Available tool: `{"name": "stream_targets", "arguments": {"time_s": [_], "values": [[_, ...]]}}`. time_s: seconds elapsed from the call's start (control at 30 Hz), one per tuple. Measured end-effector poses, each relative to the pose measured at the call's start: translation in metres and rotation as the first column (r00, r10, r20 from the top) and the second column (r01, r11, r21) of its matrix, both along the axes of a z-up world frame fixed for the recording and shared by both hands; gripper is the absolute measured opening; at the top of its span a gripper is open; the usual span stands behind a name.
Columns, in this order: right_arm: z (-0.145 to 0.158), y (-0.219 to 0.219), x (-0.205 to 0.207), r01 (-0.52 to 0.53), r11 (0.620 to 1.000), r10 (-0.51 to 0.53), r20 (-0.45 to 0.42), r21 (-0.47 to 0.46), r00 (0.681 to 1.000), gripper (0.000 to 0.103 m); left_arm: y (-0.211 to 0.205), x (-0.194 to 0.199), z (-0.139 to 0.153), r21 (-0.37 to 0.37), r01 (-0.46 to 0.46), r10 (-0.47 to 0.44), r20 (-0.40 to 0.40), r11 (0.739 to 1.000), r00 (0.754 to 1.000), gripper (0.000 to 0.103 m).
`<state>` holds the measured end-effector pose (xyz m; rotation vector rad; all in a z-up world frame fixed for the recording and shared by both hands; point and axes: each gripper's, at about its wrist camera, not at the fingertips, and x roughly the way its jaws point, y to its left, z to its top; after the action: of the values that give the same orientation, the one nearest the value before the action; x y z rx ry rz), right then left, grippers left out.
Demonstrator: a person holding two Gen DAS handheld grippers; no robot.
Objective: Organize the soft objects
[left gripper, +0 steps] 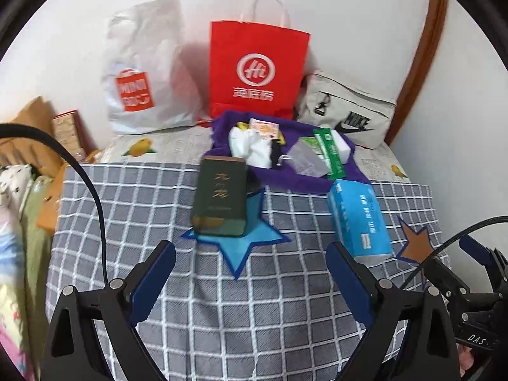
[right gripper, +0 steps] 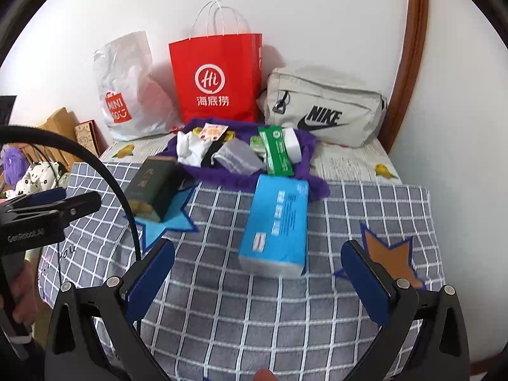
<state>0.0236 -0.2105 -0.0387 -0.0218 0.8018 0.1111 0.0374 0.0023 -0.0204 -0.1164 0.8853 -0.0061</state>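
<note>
Left wrist view: left gripper (left gripper: pixel 250 250) wide apart, holding nothing, above checkered cloth (left gripper: pixel 222 311); green box (left gripper: pixel 220 198) on blue star (left gripper: pixel 241 244), blue tissue pack (left gripper: pixel 358 217) to the right.

Right wrist view: right gripper (right gripper: pixel 258 254) spread too, empty; tissue pack (right gripper: pixel 276 225) between fingers, purple towel (right gripper: pixel 222 176) with small items behind.

A woven checked cloth (left gripper: pixel 222 301) covers the bed, a fuzzy purple towel (left gripper: pixel 304 179) lies at its far side, the blue tissue pack (right gripper: pixel 276 225) is glossy plastic, and the red bag (left gripper: pixel 258 70) is matt paper.
</note>
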Motion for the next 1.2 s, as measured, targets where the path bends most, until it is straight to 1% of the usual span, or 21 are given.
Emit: {"name": "stream_targets", "arguments": {"time_s": [0.1,0.2,0.33,0.57,0.8,1.2], "values": [[-0.003,-0.002,-0.012,0.006,1.0,-0.006,-0.007,0.014,1.0,0.103,-0.002,-0.014,0.005,0.018,-0.017,0.016,0.024,1.0,1.0,0.096],[-0.004,-0.004,-0.018,0.014,1.0,-0.014,-0.01,0.019,1.0,0.103,-0.007,-0.024,0.007,0.047,-0.007,0.005,0.035,0.999,0.999,0.096],[-0.002,-0.004,-0.025,0.017,1.0,-0.017,-0.005,0.02,1.0,0.103,-0.012,-0.029,0.006,0.041,0.01,-0.011,0.029,0.999,1.0,0.096],[0.003,-0.007,-0.029,0.029,0.999,-0.029,0.004,0.023,1.0,0.103,-0.023,-0.032,0.005,0.059,0.032,-0.033,0.023,0.998,0.999,0.096],[0.005,-0.009,-0.031,0.041,0.999,-0.041,0.003,0.029,0.999,0.103,-0.024,-0.035,0.007,0.062,0.035,-0.037,0.028,0.997,0.999,0.096],[0.008,-0.004,-0.035,0.033,0.999,-0.033,0.012,0.022,0.999,0.103,-0.023,-0.038,0.01,0.062,0.035,-0.038,0.033,0.997,0.999,0.096]]}}
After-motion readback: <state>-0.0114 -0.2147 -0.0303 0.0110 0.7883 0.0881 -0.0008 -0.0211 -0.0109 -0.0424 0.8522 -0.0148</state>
